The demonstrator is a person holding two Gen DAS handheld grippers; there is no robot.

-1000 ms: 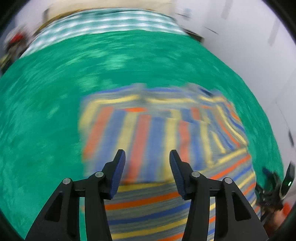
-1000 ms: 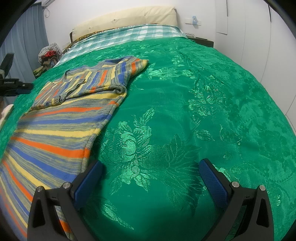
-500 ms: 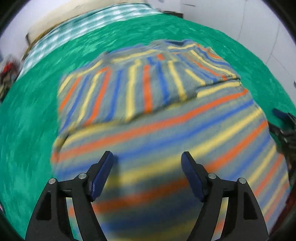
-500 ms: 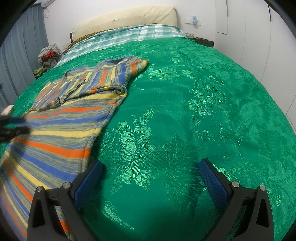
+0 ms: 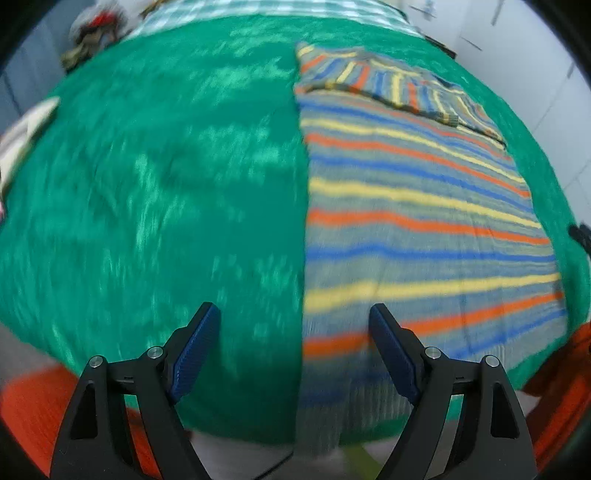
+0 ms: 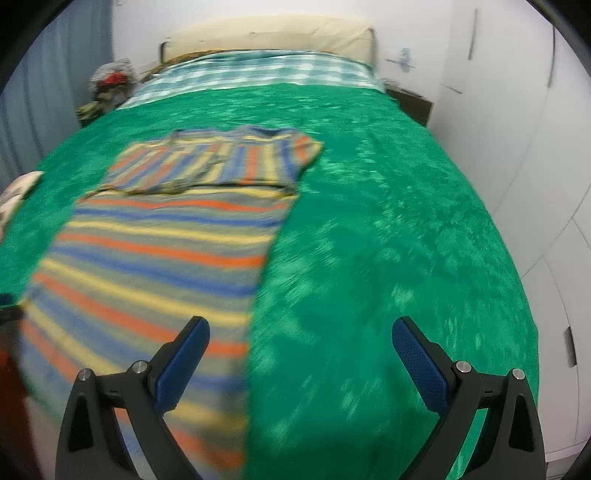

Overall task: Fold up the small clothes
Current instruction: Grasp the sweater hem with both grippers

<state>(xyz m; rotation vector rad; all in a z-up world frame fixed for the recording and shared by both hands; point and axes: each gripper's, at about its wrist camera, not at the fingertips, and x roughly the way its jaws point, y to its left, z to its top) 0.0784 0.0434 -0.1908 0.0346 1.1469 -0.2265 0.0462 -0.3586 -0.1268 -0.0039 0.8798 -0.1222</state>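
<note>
**Desk:** What does the frame show?

**Photographer:** A striped shirt (image 6: 155,258) spread flat on a bed's green bedspread (image 6: 369,240), hem end toward the foot of the bed, where it hangs a little over the edge. At 12 o'clock on the garment, the sleeves appear already folded in across the chest, their stripes running crosswise to those of the body. In the left wrist view the same shirt (image 5: 424,221) fills the area from 1 to 4 o'clock.

**Desk:** And the two tools?

**Photographer:** Both are released and empty. The left gripper (image 5: 293,345) has its jaws spread wide, straddling the shirt's left edge near the hem. The right gripper (image 6: 301,356) is equally wide, straddling the right edge, its left finger over cloth and its right finger over bare bedspread. Neither is seen touching fabric.

**Desk:** How far along is the fold?

**Photographer:** Early to middle, by my reading. The sleeve tuck looks done; the long body remains unfolded. Lifting the hem corners toward the collar seems the likely next step, possibly followed by a further fold. Both views are motion-blurred, so fine creases cannot be judged.

**Desk:** Anything else?

**Photographer:** A checked sheet (image 6: 258,74) and a cream headboard (image 6: 266,35) at 12 o'clock.
</note>
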